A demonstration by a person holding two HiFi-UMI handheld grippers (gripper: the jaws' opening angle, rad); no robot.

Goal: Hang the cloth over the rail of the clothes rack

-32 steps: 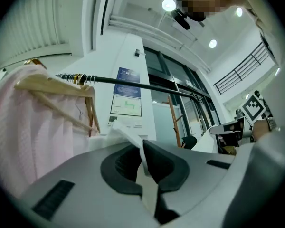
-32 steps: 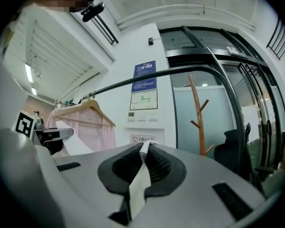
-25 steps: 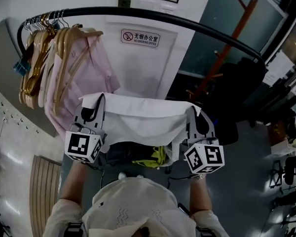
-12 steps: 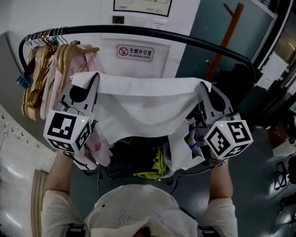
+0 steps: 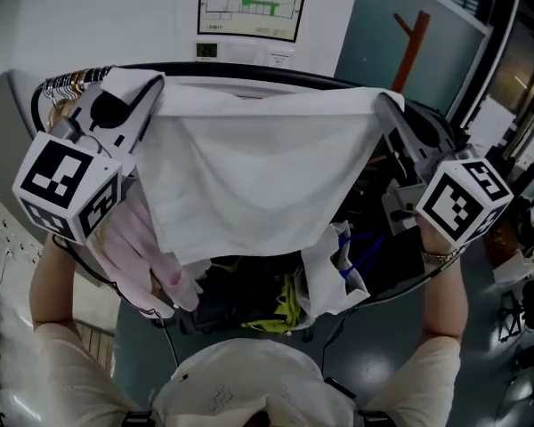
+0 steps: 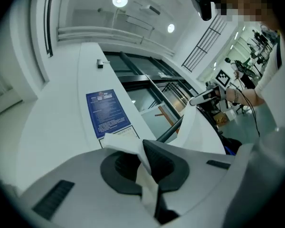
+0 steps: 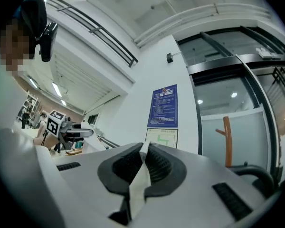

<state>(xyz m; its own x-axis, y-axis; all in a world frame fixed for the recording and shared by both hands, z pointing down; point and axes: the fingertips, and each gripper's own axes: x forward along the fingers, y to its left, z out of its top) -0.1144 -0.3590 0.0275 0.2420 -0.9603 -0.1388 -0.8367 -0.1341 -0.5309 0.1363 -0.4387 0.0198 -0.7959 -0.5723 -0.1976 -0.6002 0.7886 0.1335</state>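
Note:
A white cloth (image 5: 258, 167) hangs stretched between my two grippers, held by its top corners. My left gripper (image 5: 149, 84) is shut on the left corner and my right gripper (image 5: 382, 103) on the right corner. The cloth's top edge sits level with the black curved rail (image 5: 276, 76) of the clothes rack, just in front of it. In the left gripper view, a fold of cloth (image 6: 143, 172) is pinched between the jaws of the left gripper (image 6: 142, 160), and the rail (image 6: 171, 129) runs beyond them. The right gripper view shows the right gripper (image 7: 143, 163) clamped on a strip of cloth (image 7: 138, 179).
Wooden hangers (image 5: 67, 96) crowd the rail's left end, with a pink garment (image 5: 138, 247) hanging beneath them. Below the cloth lies a pile of dark and yellow clothes (image 5: 276, 301). An orange coat stand (image 5: 411, 38) rises at the back right. A framed plan (image 5: 249, 3) hangs on the wall.
Both grippers have risen together with the cloth, from well below the rail up to the rail's height. The cloth stays stretched between them.

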